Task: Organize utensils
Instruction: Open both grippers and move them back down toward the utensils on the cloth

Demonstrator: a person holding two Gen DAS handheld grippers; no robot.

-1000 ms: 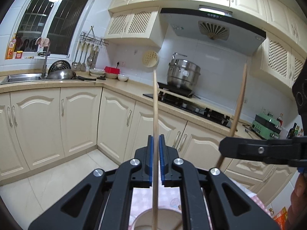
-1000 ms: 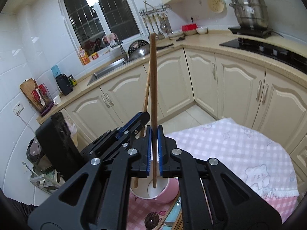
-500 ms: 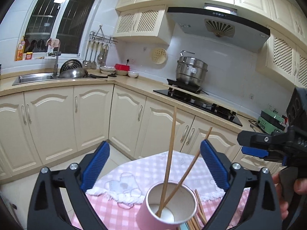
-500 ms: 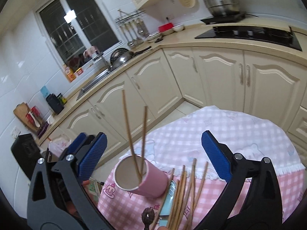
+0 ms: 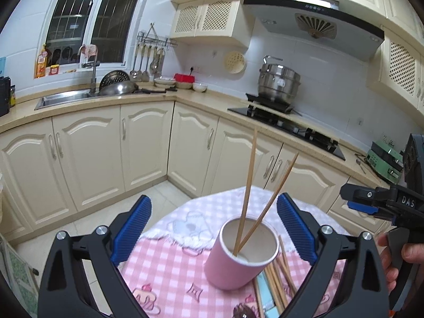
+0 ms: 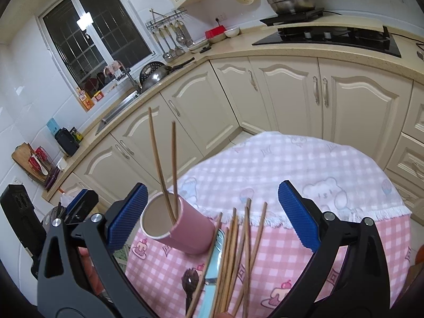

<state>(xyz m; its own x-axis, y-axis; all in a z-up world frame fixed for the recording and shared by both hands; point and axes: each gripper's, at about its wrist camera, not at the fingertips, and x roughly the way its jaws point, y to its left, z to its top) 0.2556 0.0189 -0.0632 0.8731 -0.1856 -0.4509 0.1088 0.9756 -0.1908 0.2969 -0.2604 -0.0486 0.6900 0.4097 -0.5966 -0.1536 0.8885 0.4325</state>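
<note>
- Left tongs [image 5: 213,229] wide apart, low centre of the left view, nothing between the blue pads [image 5: 296,227]; jaws just sprung open.
- Right tongs [image 6: 210,214] spread just as wide, low centre of the right view, gripping nothing; also freshly opened.
- Pink cup [image 5: 242,251] standing on the checked cloth [image 5: 169,265], lower centre of the left view, framed between the left pads without touching them.
- Two chopsticks [image 5: 247,193] upright in the cup, tips down inside, tops fanning apart toward the middle of the frame.
- Same cup [image 6: 177,229] in the right view at lower left, just beside the left-hand blue pad; same pair [image 6: 165,167] leaning out of its mouth.
- Loose chopsticks [image 6: 238,254] lying in a bundle on the tabletop [image 6: 331,169], bottom centre of the right view, just right of the cup, across a light-blue flat item [image 6: 213,286].
- Dark spoon-like piece [image 6: 190,282] at the bottom beside the bundle; too blurred to name properly.
- Bundle [image 5: 278,278] peeking out at the cup's lower right in the left view.
- Right tool [image 5: 381,202] entering at the right edge of the left view, a hand [image 5: 394,259] wrapped round its handle.
- Kitchen behind: sink [image 5: 66,98] upper left, steel pot [image 5: 278,82] on the hob upper right.
</note>
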